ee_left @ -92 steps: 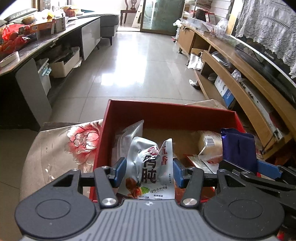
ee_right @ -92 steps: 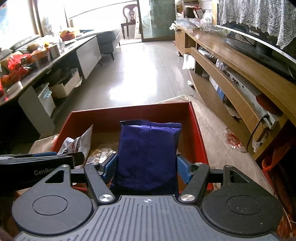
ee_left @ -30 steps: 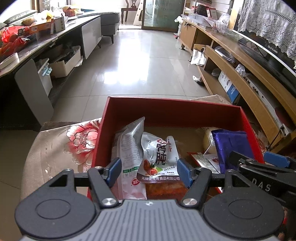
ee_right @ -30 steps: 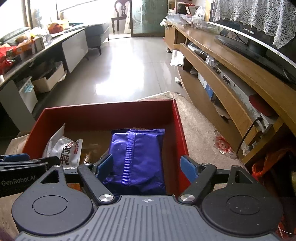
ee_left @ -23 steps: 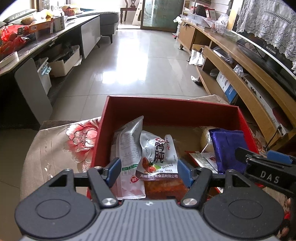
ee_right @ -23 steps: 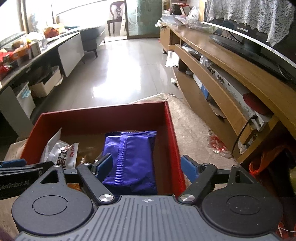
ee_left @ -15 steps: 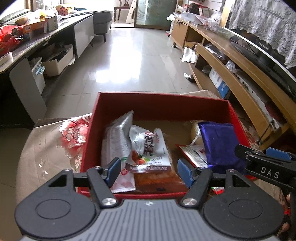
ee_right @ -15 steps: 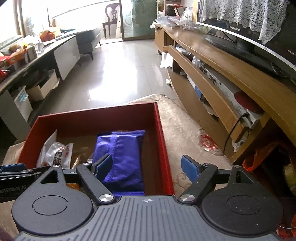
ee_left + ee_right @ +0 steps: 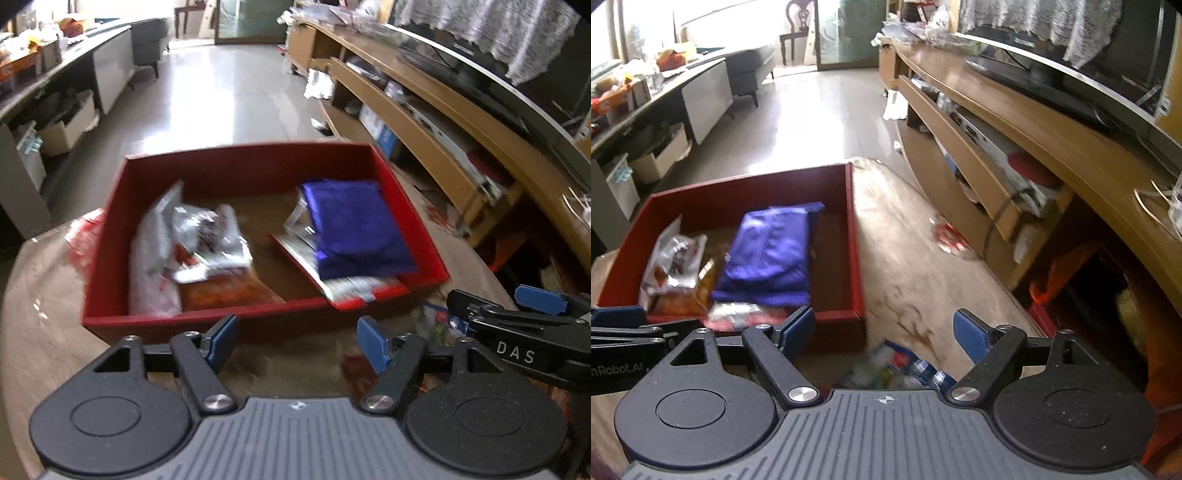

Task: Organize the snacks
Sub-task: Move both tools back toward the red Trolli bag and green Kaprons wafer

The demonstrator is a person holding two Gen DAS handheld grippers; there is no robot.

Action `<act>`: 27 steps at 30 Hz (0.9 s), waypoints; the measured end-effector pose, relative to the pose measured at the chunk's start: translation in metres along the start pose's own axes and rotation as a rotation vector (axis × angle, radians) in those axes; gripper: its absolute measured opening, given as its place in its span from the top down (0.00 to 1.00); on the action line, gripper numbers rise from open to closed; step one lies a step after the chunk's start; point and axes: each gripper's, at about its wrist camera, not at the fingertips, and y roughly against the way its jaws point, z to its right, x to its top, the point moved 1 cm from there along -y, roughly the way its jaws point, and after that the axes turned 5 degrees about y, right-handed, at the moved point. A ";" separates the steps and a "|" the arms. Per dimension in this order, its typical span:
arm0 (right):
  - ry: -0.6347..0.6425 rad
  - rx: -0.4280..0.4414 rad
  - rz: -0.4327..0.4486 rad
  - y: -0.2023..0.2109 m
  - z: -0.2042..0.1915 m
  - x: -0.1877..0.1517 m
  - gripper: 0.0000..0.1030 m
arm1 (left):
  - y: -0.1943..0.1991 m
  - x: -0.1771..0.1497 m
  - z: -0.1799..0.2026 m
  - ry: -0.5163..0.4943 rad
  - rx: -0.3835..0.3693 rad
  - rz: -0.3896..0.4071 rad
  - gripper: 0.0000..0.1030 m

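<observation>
A red box (image 9: 236, 166) (image 9: 855, 236) sits on the table and holds several snack packs. A purple pack (image 9: 354, 229) (image 9: 772, 251) lies at its right side. A silver pack (image 9: 210, 240) (image 9: 674, 258) lies at its left, over an orange pack (image 9: 225, 291). My left gripper (image 9: 297, 339) is open and empty, just in front of the box's near wall. My right gripper (image 9: 884, 332) is open and empty, to the right of the box's near corner, above a blurred colourful snack pack (image 9: 890, 365) on the table; it also shows in the left wrist view (image 9: 439, 325).
The table (image 9: 897, 236) has a patterned cloth and a curved edge on the right. A long wooden TV shelf (image 9: 997, 147) runs along the right. A dark cabinet (image 9: 110, 74) stands at the left across a tiled floor.
Both grippers let go of their packs in the box, then pulled back toward me and out of it. The purple and silver packs now lie flat in the box.
</observation>
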 end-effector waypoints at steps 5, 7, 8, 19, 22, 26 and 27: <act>-0.016 -0.020 -0.029 0.006 0.019 -0.018 0.16 | -0.001 -0.017 0.018 -0.030 -0.021 -0.022 0.30; -0.027 -0.022 -0.035 0.010 0.027 -0.026 0.16 | -0.006 -0.026 0.024 -0.037 -0.024 -0.042 0.30; -0.032 -0.021 -0.039 0.012 0.031 -0.031 0.15 | -0.009 -0.030 0.027 -0.040 -0.024 -0.055 0.30; -0.053 -0.018 -0.085 0.017 0.063 -0.060 0.15 | -0.044 -0.045 0.051 0.101 -0.040 -0.155 0.30; -0.058 -0.006 -0.092 0.016 0.067 -0.062 0.15 | -0.053 -0.045 0.053 0.128 -0.015 -0.166 0.30; -0.049 0.000 -0.107 0.013 0.070 -0.066 0.15 | -0.056 -0.046 0.056 0.125 -0.001 -0.150 0.30; -0.044 0.001 -0.112 0.011 0.070 -0.067 0.15 | -0.055 -0.047 0.056 0.115 0.003 -0.144 0.32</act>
